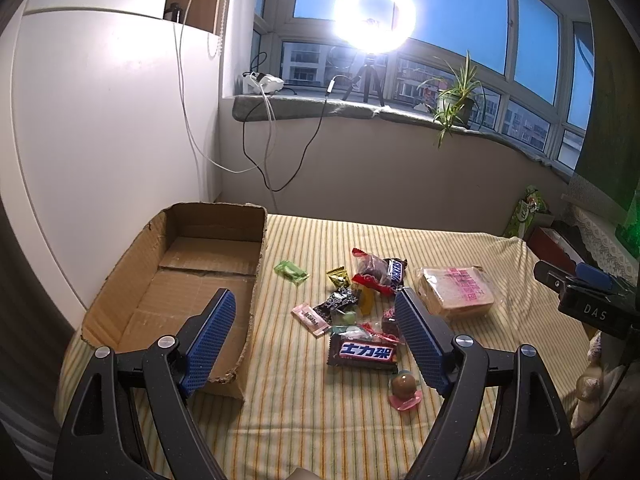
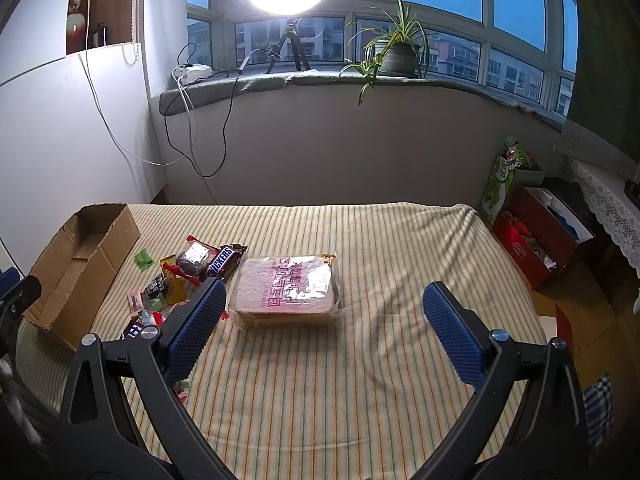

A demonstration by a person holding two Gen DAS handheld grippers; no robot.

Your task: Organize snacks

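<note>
Hovering agape — both grippers (image 1: 316,308) (image 2: 324,304) above snacks (image 1: 360,312).

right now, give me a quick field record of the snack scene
surface: striped bedspread
container: cardboard box, open, no snacks inside
loose snacks: pile beside the box, including a Snickers bar
largest item: bagged sliced bread, apart from the pile
left hand-held gripper: open, holding nothing
right hand-held gripper: open, holding nothing
</note>
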